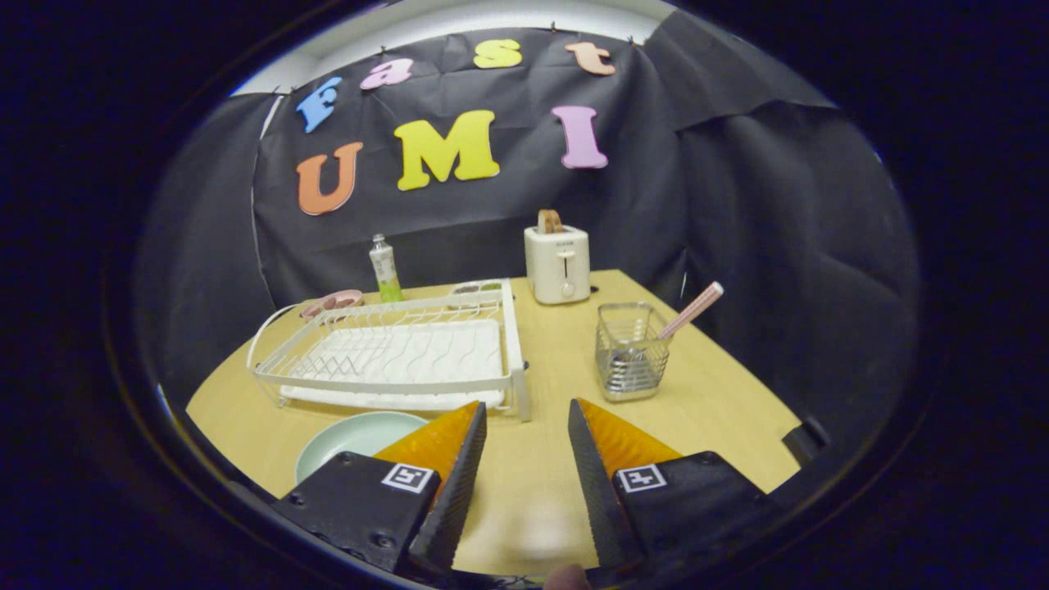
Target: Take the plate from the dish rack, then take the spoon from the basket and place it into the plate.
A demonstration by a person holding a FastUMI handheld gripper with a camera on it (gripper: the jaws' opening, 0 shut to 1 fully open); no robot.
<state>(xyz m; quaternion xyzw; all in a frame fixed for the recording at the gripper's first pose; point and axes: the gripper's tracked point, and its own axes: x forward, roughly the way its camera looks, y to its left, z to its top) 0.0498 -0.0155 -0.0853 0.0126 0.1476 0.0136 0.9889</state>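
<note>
The gripper [527, 410] hangs above the desk [557, 377] with its jaws set wide apart and nothing held between them; bare desk top shows through the gap. Just beside the left finger, partly hidden behind it, the pale green plate [352, 436] lies flat on the desk, in front of the dish rack [393, 352] and out of it. The white wire rack sits just beyond the fingers on its drip tray. Ahead and to the right of the right finger stands the wire basket [629, 351], upright, with the spoon [691, 311] leaning in it, its pink handle sticking out over the far right rim. Farther back, a white toaster [558, 264] holds a slice of bread [550, 220], a bottle [384, 270] stands behind the rack, and a pink dish [332, 303] sits at the rack's far left corner.
</note>
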